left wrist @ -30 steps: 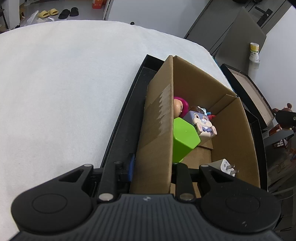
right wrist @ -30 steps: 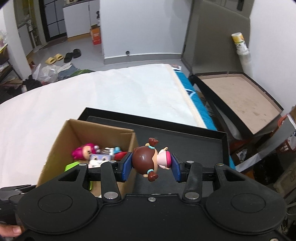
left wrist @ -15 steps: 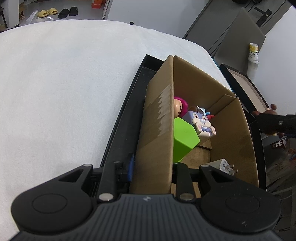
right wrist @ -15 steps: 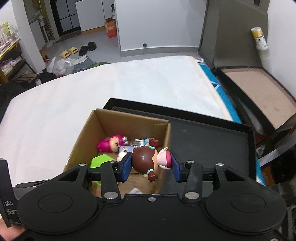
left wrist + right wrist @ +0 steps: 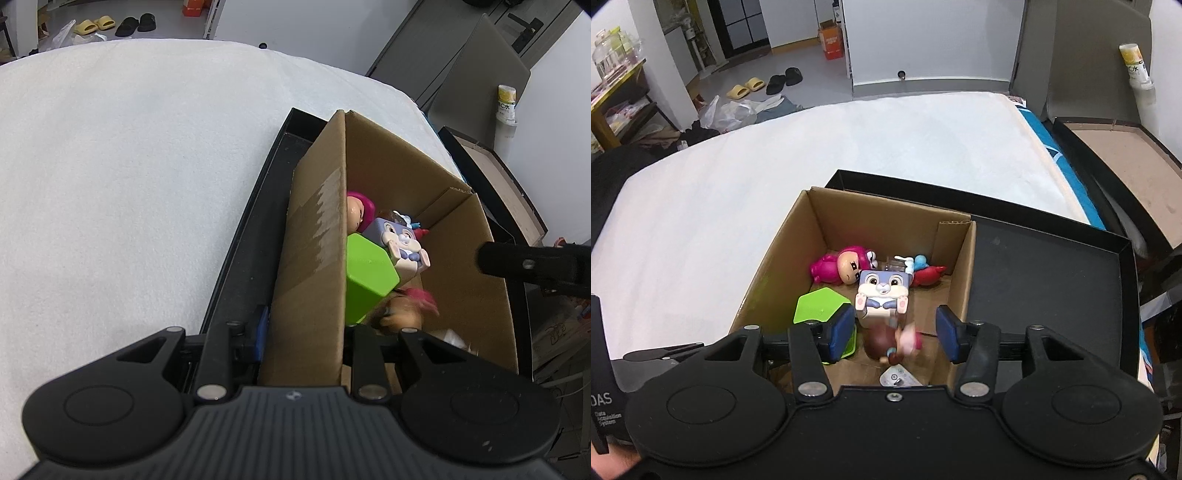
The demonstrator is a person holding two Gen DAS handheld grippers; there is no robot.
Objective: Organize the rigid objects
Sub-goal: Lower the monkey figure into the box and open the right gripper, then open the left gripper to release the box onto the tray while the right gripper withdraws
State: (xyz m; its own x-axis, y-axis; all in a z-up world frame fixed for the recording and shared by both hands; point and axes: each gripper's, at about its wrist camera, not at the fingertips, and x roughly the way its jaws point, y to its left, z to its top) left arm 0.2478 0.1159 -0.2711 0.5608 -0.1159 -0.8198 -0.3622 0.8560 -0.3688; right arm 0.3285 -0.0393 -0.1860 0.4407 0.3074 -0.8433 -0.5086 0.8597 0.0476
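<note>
While your right gripper is opening above the cardboard box, the brown-haired doll drops blurred between the blue pads, free of both, so it may bounce onto the bunny cube or tip against the green block and lie badly. Your left gripper pinches the near wall of the box; if that pinch slips, the box could skid on the black tray. Already inside lie a pink-haired doll, a small red and blue toy and a white plug adapter near your end.
</note>
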